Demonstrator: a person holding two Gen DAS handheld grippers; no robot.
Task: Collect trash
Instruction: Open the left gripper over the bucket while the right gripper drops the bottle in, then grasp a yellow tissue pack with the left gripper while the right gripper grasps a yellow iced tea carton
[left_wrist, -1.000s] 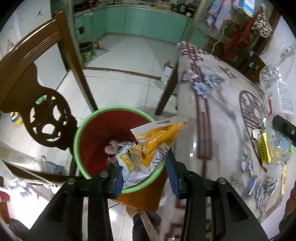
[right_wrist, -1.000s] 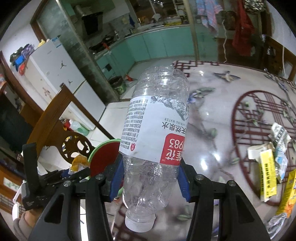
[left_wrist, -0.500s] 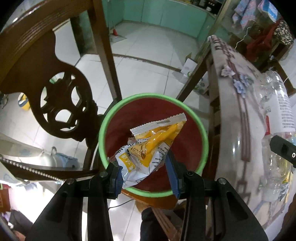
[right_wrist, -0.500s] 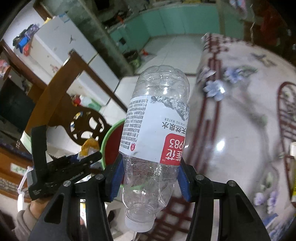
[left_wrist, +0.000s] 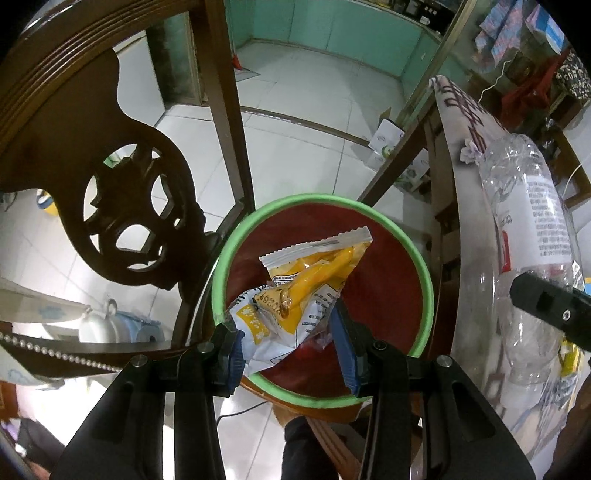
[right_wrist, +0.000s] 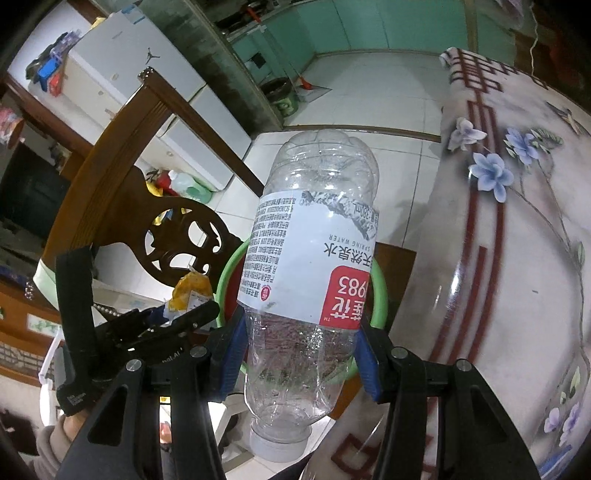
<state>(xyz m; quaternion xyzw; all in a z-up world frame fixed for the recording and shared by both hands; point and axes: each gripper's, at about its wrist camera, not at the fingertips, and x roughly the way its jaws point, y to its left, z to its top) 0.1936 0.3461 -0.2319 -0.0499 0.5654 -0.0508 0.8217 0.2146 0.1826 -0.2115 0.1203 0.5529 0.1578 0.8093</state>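
Left claw clamped on crinkled yellow-white snack wrapper; right claw on clear, white-labelled bottle.

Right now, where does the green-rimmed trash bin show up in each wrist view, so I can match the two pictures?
Left wrist: the trash bin fills the lower centre, its red inside open below the yellow snack wrapper that the left gripper holds.
Right wrist: only arcs of its green rim show at centre, either side of the clear bottle.
Shared landmark: the carved wooden chair back, just left of the bin.
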